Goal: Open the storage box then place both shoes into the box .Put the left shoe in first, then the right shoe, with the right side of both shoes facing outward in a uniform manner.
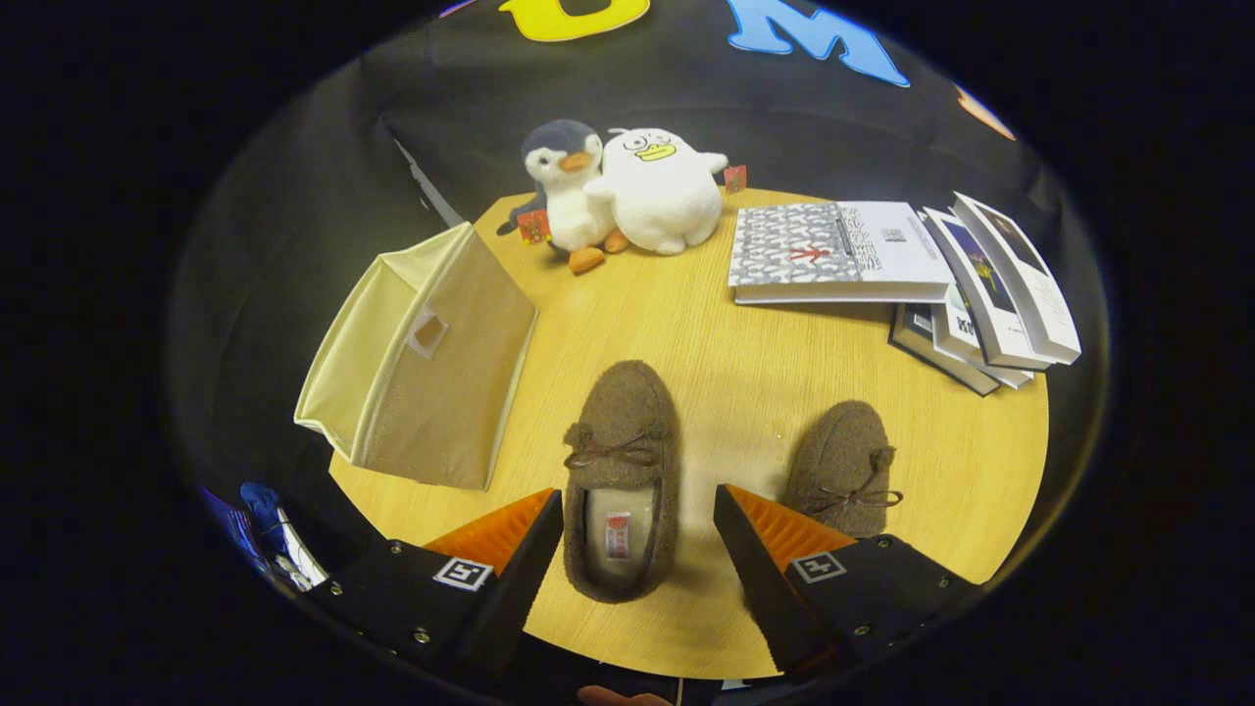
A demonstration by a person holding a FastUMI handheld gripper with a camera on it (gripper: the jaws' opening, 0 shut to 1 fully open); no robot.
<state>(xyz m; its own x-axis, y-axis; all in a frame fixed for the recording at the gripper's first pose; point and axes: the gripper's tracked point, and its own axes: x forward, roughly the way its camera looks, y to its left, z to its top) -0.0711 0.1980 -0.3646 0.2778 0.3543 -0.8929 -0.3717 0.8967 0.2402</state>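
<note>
Left shoe [622,478] lies lengthwise between the gripper's [638,518] open jaws, toe pointing away.

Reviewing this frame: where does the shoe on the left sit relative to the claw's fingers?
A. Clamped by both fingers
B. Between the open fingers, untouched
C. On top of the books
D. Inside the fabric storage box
B: the left-hand shoe lies on the table between the spread fingers of the claw, with a gap on each side.
</note>
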